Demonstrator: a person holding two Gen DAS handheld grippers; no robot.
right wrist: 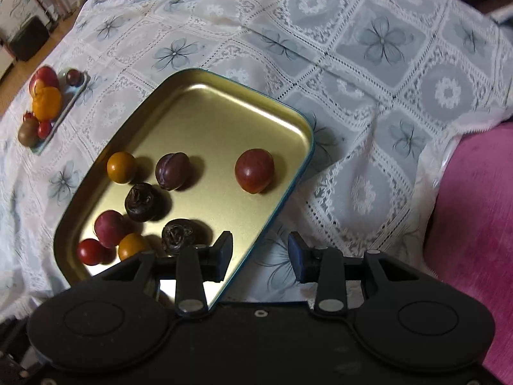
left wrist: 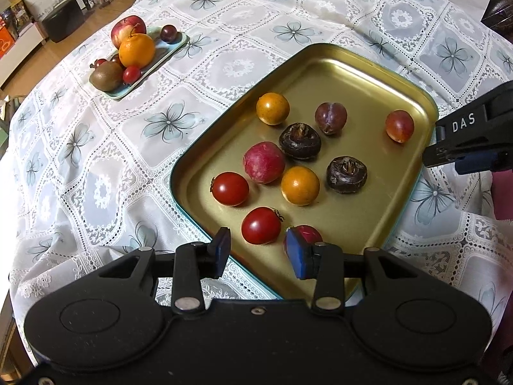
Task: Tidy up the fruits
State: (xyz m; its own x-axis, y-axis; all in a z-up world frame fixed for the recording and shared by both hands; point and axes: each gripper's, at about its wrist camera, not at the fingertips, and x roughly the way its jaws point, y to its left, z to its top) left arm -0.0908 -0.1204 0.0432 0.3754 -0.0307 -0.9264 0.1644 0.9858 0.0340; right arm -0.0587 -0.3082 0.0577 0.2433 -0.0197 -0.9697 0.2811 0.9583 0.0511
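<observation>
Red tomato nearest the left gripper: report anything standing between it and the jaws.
Nothing visible. The red tomato lies in the gold tray straight ahead of the open left gripper; a red fruit sits close beside it, behind one finger.

a gold metal tray (left wrist: 359, 73) with a teal outer rim lies flat on the cloth, holding loose small fruits, none stacked; two yellow-orange cherry tomatoes (left wrist: 273, 108) sit apart – one toward the far left, one (left wrist: 300, 185) near the middle; two red cherry tomatoes (left wrist: 230, 188) lie along the near-left side, the second (left wrist: 261, 225) closer in; a pink-red round fruit (left wrist: 264, 162) rests between them and two dark brown water chestnuts (left wrist: 299, 141), stem stubs up, the other (left wrist: 347, 174) to its right; a purple plum (left wrist: 331, 117) lies beyond; a reddish plum (left wrist: 399, 125) sits alone by the right wall; far left, a pale green dish (left wrist: 174, 46) holds an apple (left wrist: 126, 27), an orange (left wrist: 137, 50), a kiwi (left wrist: 105, 76) – and smaller fruits.
</observation>
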